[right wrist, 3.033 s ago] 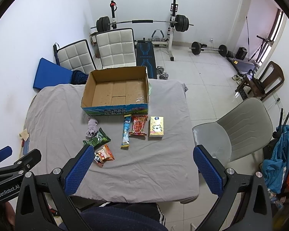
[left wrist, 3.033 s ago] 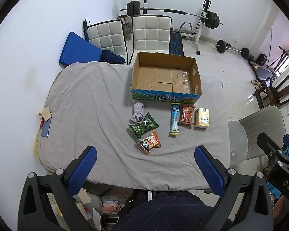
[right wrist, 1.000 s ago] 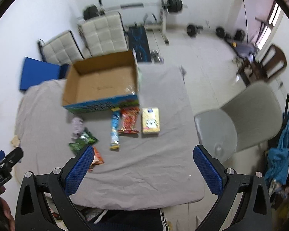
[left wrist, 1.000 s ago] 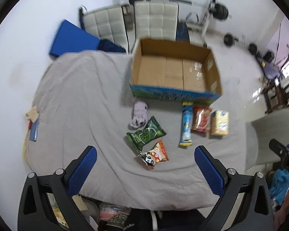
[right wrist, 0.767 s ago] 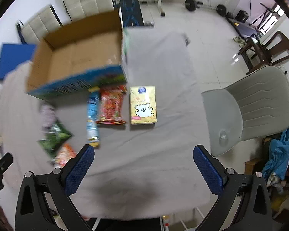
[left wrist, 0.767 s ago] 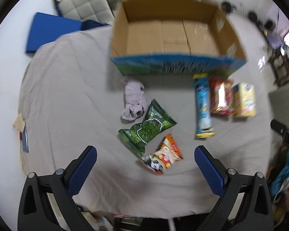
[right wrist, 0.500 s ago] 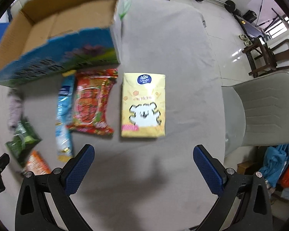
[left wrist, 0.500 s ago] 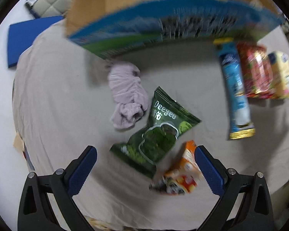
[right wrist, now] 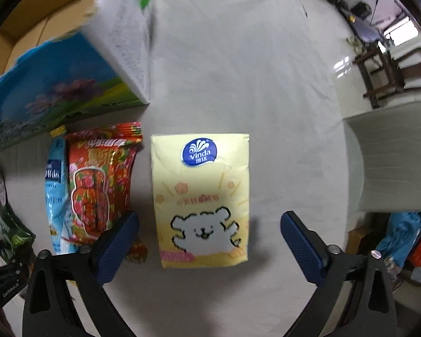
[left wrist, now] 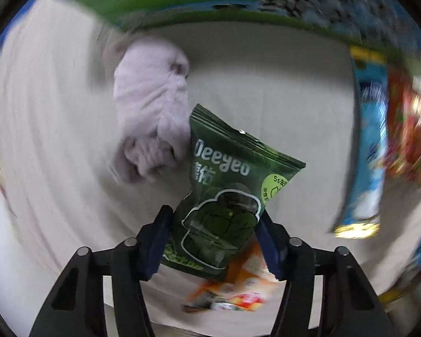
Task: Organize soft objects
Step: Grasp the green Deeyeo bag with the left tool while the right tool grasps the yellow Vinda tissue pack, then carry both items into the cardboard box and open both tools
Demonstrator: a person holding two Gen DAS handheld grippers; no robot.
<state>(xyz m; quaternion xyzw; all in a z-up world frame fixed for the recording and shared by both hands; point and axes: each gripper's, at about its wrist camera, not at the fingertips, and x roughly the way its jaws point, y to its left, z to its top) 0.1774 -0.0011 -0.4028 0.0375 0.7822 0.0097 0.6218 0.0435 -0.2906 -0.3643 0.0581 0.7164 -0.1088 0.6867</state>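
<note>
Left tongs (left wrist: pixel 214 234) have just been closing and are clamping the green pack (left wrist: pixel 224 196), pads pressing both its sides; pack is lying on the grey-sheeted desk (left wrist: pixel 266 98), touching the lilac cloth (left wrist: pixel 151 112), overlapping an orange pack (left wrist: pixel 238 289). Right tongs (right wrist: pixel 209 241) have just been narrowing slightly, jaws spread and gripping nothing, straddling the yellow tissue pack (right wrist: pixel 200 196) lying flat beside the red pack (right wrist: pixel 98 177), near the box (right wrist: pixel 56 84).

green packet (left wrist: pixel 224 196): "Deeyeo", with "5s" at its 3 o'clock
yellow tissue pack (right wrist: pixel 200 196): "Vinda", blue badge at 12 o'clock
</note>
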